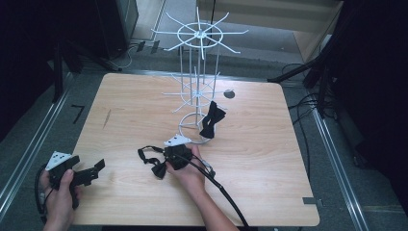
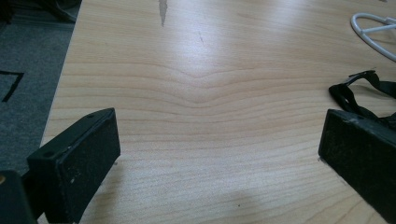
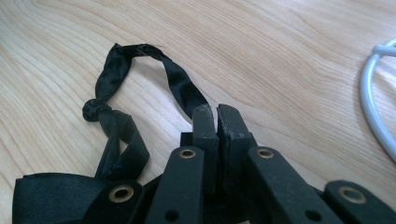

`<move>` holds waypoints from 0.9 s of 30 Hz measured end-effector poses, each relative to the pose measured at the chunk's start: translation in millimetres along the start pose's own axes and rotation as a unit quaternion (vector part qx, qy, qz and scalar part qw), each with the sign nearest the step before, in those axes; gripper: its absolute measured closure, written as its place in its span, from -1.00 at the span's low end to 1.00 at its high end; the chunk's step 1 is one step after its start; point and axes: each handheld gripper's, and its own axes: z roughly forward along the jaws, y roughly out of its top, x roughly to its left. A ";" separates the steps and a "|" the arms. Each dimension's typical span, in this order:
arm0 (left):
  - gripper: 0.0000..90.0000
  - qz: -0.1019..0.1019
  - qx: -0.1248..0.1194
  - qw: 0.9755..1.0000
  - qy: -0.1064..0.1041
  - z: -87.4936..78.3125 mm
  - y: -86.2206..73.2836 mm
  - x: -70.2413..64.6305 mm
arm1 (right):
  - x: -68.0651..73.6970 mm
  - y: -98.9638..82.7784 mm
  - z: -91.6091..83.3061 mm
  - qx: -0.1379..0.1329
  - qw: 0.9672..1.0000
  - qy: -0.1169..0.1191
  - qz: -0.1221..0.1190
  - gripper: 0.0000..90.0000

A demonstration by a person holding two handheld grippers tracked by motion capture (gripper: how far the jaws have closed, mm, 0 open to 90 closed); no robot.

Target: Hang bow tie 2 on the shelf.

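While the left gripper [image 1: 94,169] rests at the table's [image 1: 269,159] near left corner, its jaws stand wide apart with nothing between them; in the left gripper view bare wood lies between the two pads [image 2: 88,163]. A hand [image 1: 60,192] holds it from below.

Toward the middle, a black bow tie [image 1: 159,169] lies flat on the wood, its strap [image 1: 146,153] looping out to the left. The right gripper [image 1: 168,156] sits right on it, held by the person's right hand [image 1: 192,173]. In the right gripper view its jaws are pressed together on the strap [image 3: 180,91], which runs out from between the tips [image 3: 217,116], arcs over to a knot [image 3: 95,112] and drops back to the bow [image 3: 56,191] at the lower left. So the right jaws are clamped on the bow tie's strap.

Just behind the right gripper stands a white wire rack [image 1: 197,62], its ring base [image 1: 185,122] on the table. A second bow tie [image 1: 211,119] hangs from a low prong on the rack's right side, tilted, near the base. Part of the base ring [image 3: 373,102] shows at the right edge of the right gripper view.
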 end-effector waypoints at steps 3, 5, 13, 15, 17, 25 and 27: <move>-1.00 0.000 -0.001 1.000 0.000 0.1 0.0 -0.2 | -3.1 -3.9 -5.0 -0.018 1.000 -0.004 -0.002 0.96; -1.00 0.000 0.000 1.000 0.001 0.1 0.0 -0.3 | -5.3 -5.2 -9.3 -0.028 1.000 -0.006 0.000 0.96; -1.00 0.002 -0.001 1.000 0.002 0.0 0.0 -0.5 | -10.6 -1.4 -38.0 -0.067 0.998 -0.013 -0.002 0.96; -1.00 0.002 -0.001 1.000 0.002 0.0 0.0 -0.5 | -11.8 -0.4 -44.3 -0.076 0.997 -0.015 -0.002 0.96; -1.00 0.002 -0.001 1.000 0.002 -0.1 0.0 -0.5 | -12.9 0.8 -51.0 -0.089 0.996 -0.016 0.002 0.96; -1.00 0.001 -0.001 1.000 0.002 0.0 0.0 -0.5 | -18.8 3.6 -75.0 -0.122 0.992 -0.029 -0.008 0.96; -1.00 0.001 -0.001 1.000 0.003 0.0 -0.1 -0.5 | -20.6 4.5 -81.1 -0.127 0.991 -0.032 -0.011 0.96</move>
